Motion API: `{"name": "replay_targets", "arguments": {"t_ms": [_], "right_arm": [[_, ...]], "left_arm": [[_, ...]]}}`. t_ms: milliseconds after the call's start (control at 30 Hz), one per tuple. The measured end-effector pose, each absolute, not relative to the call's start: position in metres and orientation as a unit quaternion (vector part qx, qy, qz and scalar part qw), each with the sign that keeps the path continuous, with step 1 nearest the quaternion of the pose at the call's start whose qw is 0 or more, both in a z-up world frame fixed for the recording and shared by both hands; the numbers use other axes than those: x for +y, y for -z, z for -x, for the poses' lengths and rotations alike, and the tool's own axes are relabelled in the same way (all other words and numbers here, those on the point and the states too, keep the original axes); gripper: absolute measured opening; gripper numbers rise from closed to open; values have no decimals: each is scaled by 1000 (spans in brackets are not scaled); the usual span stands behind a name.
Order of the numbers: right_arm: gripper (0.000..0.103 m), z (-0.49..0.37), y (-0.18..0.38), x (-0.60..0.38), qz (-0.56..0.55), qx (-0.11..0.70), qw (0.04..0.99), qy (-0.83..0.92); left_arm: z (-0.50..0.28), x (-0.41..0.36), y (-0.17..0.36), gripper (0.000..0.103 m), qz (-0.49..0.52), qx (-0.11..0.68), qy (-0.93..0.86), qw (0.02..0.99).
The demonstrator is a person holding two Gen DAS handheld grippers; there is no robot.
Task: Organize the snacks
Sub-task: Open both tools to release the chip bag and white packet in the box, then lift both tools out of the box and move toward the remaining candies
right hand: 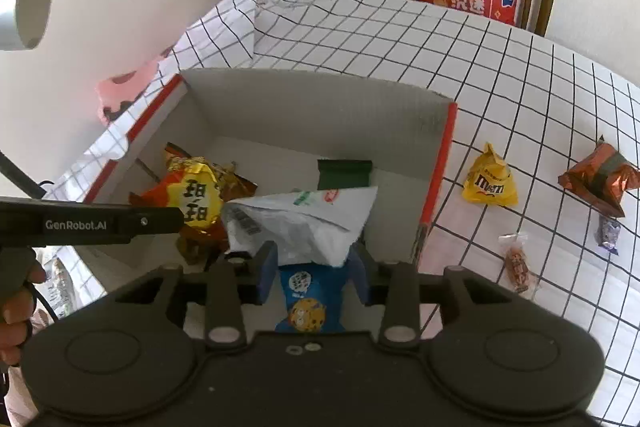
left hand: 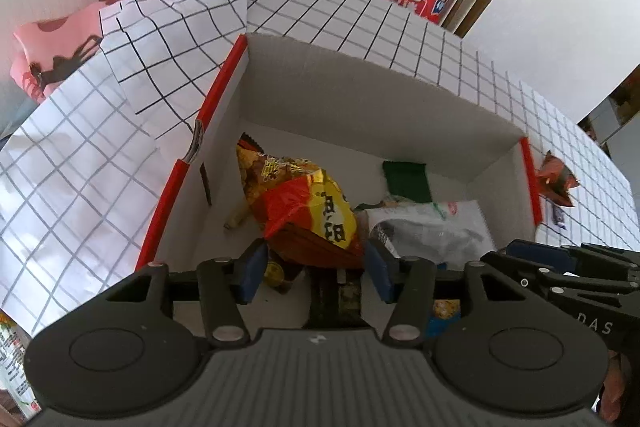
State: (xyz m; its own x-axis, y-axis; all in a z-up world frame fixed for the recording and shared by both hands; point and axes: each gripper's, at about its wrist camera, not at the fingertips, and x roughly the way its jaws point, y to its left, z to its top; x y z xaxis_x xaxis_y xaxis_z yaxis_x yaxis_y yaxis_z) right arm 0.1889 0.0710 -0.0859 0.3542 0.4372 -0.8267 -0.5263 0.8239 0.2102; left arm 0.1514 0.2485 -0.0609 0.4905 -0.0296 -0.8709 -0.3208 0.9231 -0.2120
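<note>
Both tools hang over the open cardboard box (right hand: pixel 320 107) standing on the bench (right hand: pixel 520 75), which is covered with a grid-pattern cloth.

Left tool (left hand: pixel 314 267): jaws set fairly wide on either side of the lower edge of the red-and-yellow snack bag (left hand: pixel 316 211), which lies in the box toward its left wall. Whether the pads bear on the bag cannot be told; it reads as open.

Right tool (right hand: pixel 312 273): jaws stand wide, with the blue cookie packet (right hand: pixel 306 301) between them at the near wall of the box. No contact with the pads is evident. A white plastic bag (right hand: pixel 304 223) lies just beyond it, and a dark green packet (right hand: pixel 344 174) rests near the far wall.

Outstanding items: to the right of the box, toward the bench's right edge, lie a yellow M&M's pouch (right hand: pixel 491 183), a brown foil pack (right hand: pixel 600 183), a small clear-wrapped snack (right hand: pixel 517 263) and a small purple-wrapped sweet (right hand: pixel 608 231). The task is judged part done.

Handling assessment: all items appear light, soft and crinkly; film is likely slippery and contents crushable. The puffed bags will deform under the jaws. Recommend gripping at a crimped seam or corner with moderate closure, not across the filled belly. The small wrapped pieces are best taken by their twisted ends.
</note>
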Motion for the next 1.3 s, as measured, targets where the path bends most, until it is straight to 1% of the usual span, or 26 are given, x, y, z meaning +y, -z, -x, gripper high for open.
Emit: {"name": "replay_targets", "arguments": {"t_ms": [133,367,400,433,467,600,633,733,767,833,1100,1167,1200,1233,1300], "right_arm": [[47,-181,76,64,39,480,823,-302],[49,-167,57,49,23,467,824,-321],[53,-165,53,46,21,463,825,-324],[59,-162,49,44,20,458,828,-323],[62,-159,46,42,19,452,832,-322],[65,-151,31,29,13,435,836,-334],[69,-149,28,25,11,431,838,-335],[75,-143,19,11,3,421,842,-337],[77,-142,17,6,1,417,844,-337],[84,-138,12,-5,-2,410,849,-333],[88,-132,4,-62,-6,391,866,-313],[89,-131,3,-76,-5,388,868,-310],[89,-131,3,-84,-7,388,868,-310],[96,-130,4,-92,-9,387,868,-311],[101,-129,5,-108,-13,379,873,-306]], "left_arm": [[-141,242,51,56,173,484,-84,854],[-122,222,24,56,156,448,-73,877],[-120,218,19,57,152,442,-70,881],[-117,213,15,59,148,436,-69,885],[-115,208,10,62,144,430,-67,889],[-107,188,-3,63,132,413,-61,899],[-106,184,-6,63,131,410,-58,901],[-102,166,-14,63,121,401,-52,906],[-101,160,-16,64,117,398,-50,908],[-100,148,-19,67,111,391,-47,913],[-98,96,-21,67,94,383,-33,918],[-99,84,-19,73,99,383,-30,918],[-100,78,-17,73,106,384,-28,917],[-101,73,-14,73,112,385,-23,916],[-104,61,-9,73,122,391,-16,912]]}}
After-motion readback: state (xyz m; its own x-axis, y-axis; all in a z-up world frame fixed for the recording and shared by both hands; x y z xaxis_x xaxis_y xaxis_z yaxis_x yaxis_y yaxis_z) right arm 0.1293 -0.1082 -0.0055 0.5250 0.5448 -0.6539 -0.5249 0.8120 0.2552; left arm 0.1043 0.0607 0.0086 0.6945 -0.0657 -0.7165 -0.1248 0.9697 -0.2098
